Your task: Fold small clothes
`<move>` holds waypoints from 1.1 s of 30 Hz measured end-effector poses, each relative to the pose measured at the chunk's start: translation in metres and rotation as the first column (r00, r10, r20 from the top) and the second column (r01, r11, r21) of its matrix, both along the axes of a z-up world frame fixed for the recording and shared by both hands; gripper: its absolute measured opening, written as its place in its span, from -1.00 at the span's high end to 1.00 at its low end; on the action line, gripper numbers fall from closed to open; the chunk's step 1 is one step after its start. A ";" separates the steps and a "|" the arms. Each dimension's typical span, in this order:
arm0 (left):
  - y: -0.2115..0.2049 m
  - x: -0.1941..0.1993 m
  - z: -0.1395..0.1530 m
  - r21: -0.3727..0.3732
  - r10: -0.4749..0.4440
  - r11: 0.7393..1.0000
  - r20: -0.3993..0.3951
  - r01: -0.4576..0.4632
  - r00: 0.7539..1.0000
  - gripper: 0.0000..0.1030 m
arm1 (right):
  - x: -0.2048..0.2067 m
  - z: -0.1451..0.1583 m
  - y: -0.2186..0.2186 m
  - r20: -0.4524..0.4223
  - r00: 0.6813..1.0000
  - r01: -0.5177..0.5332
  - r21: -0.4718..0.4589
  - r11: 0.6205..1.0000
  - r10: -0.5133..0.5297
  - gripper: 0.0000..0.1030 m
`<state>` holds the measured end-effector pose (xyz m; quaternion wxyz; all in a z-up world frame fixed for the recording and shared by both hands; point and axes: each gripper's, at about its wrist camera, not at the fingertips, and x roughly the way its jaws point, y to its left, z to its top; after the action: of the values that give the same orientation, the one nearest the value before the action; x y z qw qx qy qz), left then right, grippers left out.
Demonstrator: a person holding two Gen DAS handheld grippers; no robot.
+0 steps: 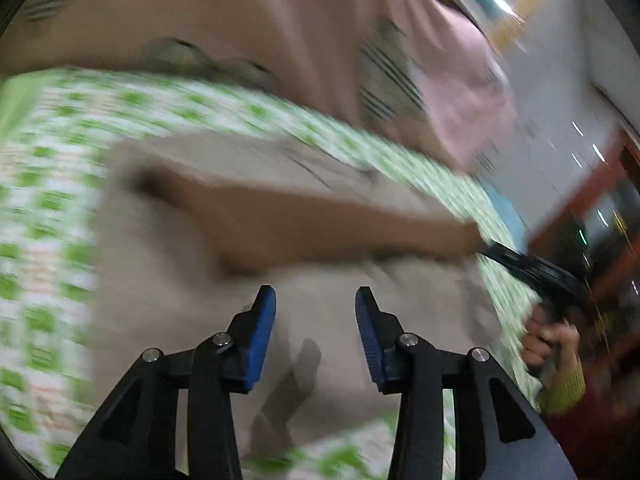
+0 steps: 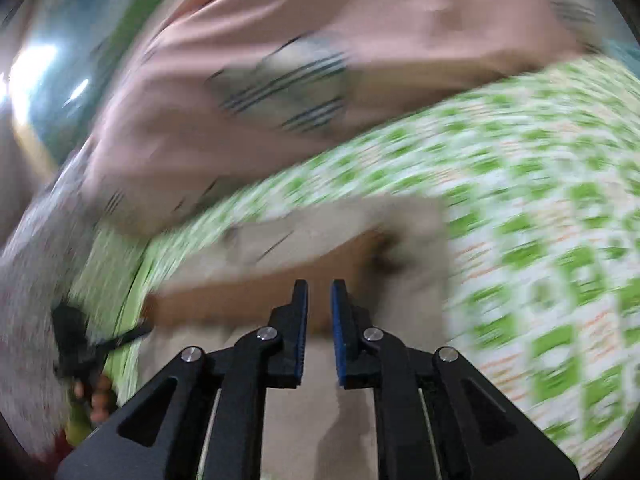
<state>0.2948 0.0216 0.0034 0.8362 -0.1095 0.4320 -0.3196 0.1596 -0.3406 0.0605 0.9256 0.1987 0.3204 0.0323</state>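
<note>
Both views are blurred. My left gripper [image 1: 315,300] hangs wide open, holding nothing, over the beige garment [image 1: 168,280] lying on the green-checked sheet [image 1: 44,208]. My right gripper [image 2: 319,292] is nearly closed; I cannot tell if it pinches cloth. A pink cloth [image 1: 280,12] lies beyond.

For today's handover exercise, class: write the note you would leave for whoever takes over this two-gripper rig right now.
Left gripper: jaws open, empty, above the beige garment.
Right gripper: jaws narrowly apart, nothing visibly between them, over the same garment.
The beige garment lies on the green-checked sheet; a brown band crosses it. The pink cloth sits beyond.
Done: blur hides whether any fold is made.
Left: grip the garment's edge and fold it; check the pink cloth afterwards.
</note>
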 end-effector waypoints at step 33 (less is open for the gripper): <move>0.073 -0.079 -0.043 -0.088 0.383 0.913 -0.154 -0.398 0.911 -0.15 | -0.046 -0.033 0.045 -0.106 0.993 0.067 0.061 0.996 -0.060 0.69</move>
<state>0.2163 0.0945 -0.0392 0.8447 -0.2635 0.4366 -0.1625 0.1134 -0.2959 0.0280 0.9013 0.2399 0.3606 0.0027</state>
